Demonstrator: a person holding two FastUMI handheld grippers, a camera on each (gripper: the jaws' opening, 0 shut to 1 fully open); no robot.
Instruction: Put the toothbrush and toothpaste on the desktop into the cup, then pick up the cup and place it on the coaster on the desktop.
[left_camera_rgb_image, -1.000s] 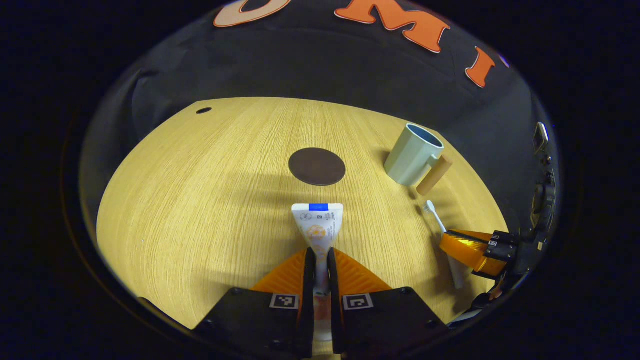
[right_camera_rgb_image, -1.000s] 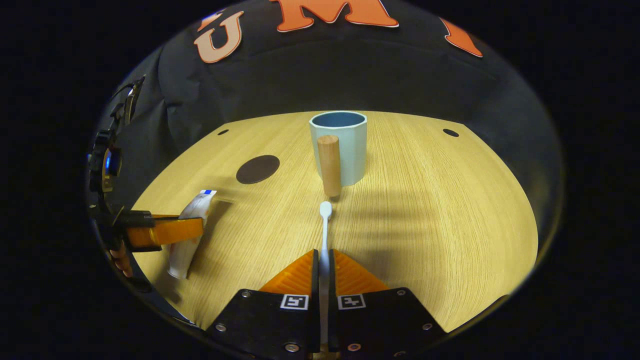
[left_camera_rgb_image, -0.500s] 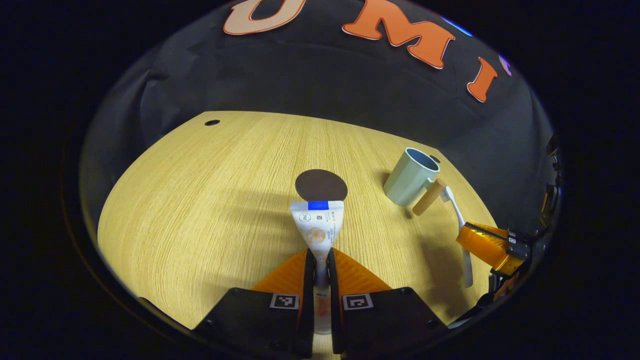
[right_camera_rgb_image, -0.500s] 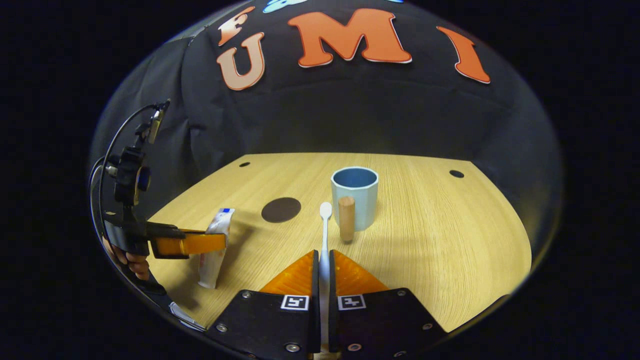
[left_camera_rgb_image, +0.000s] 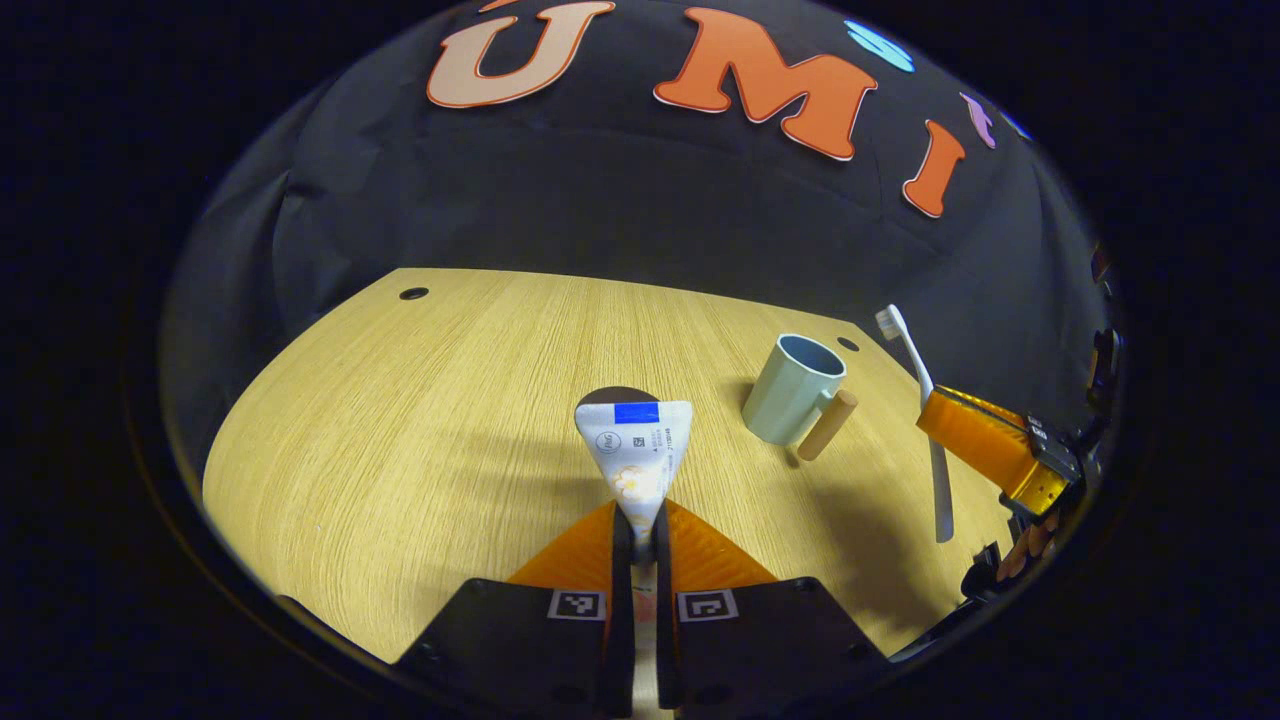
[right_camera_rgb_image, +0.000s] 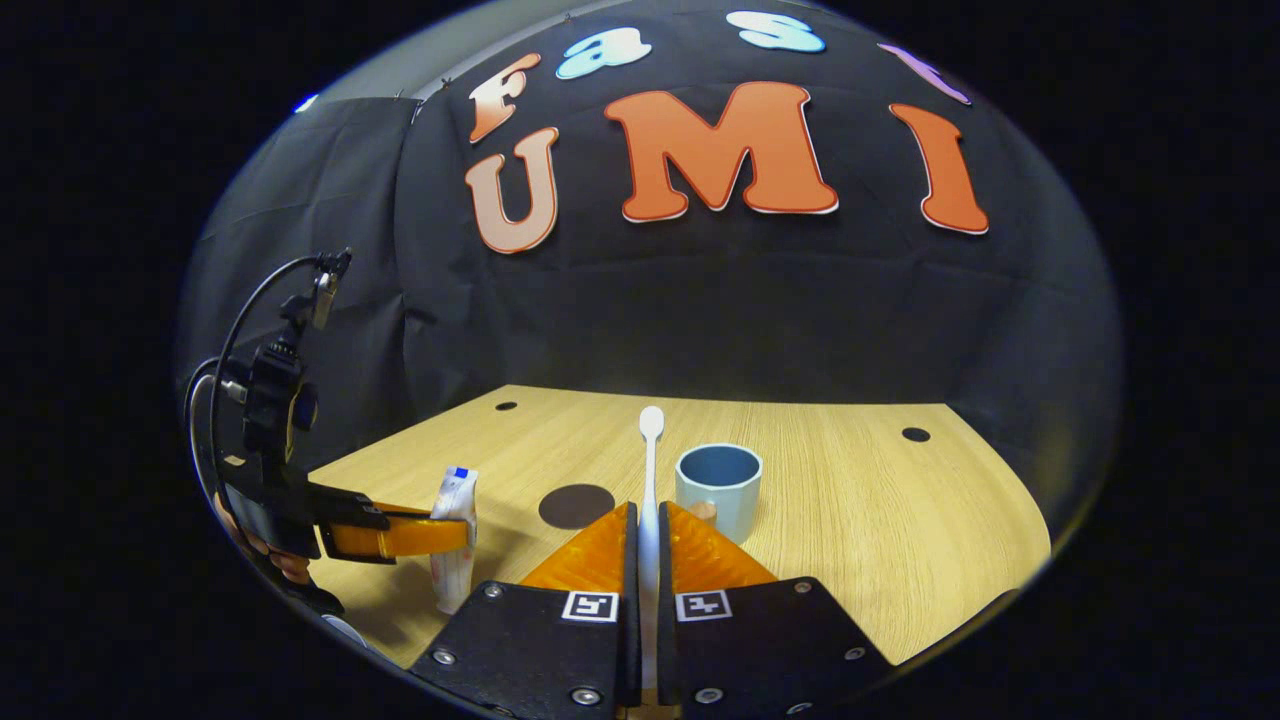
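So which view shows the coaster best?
The right gripper view: the coaster lies whole on the desktop. In the left gripper view, the toothpaste held in front covers most of the coaster.

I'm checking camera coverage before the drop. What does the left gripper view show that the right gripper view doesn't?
Left gripper view: the toothpaste with its printed face end-on in the left gripper, the cup's wooden handle at full length, and the toothbrush side-on in the right gripper. Right gripper view: the whole coaster, plus a hand and cable behind the left gripper. Both: the desktop and the cup, with both items lifted and clamped.
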